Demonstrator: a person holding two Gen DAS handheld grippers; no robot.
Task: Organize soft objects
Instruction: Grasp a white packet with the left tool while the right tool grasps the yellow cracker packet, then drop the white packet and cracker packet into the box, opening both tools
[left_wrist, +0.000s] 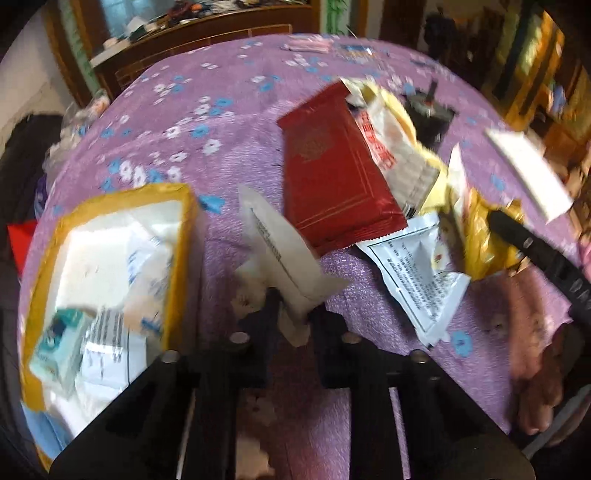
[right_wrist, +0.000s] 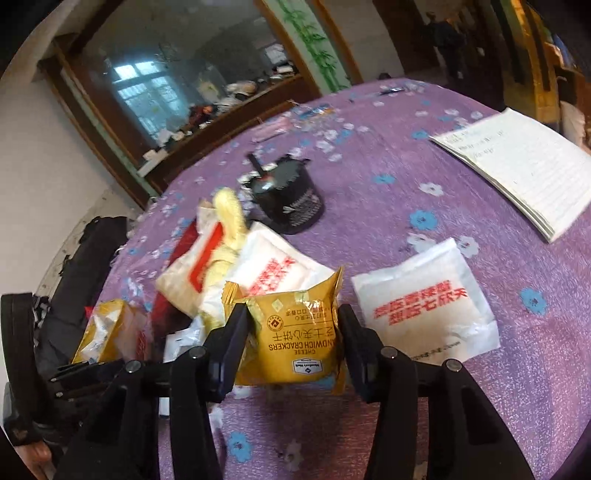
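Left gripper (left_wrist: 293, 306) clamped on white sachet (left_wrist: 284, 251), long axis toward 11 o'clock; yellow box (left_wrist: 110, 258) at 9 o'clock. Right gripper (right_wrist: 293, 328) straddles cracker packet (right_wrist: 295, 336), grip uncertain

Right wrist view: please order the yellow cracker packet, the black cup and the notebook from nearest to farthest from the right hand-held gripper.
1. Yellow cracker packet, between the right hand-held gripper fingers.
2. Black cup, beyond it, centre.
3. Notebook, far right.

One red packet (left_wrist: 332, 177), one notebook (right_wrist: 524, 166), one black cup (right_wrist: 291, 199)
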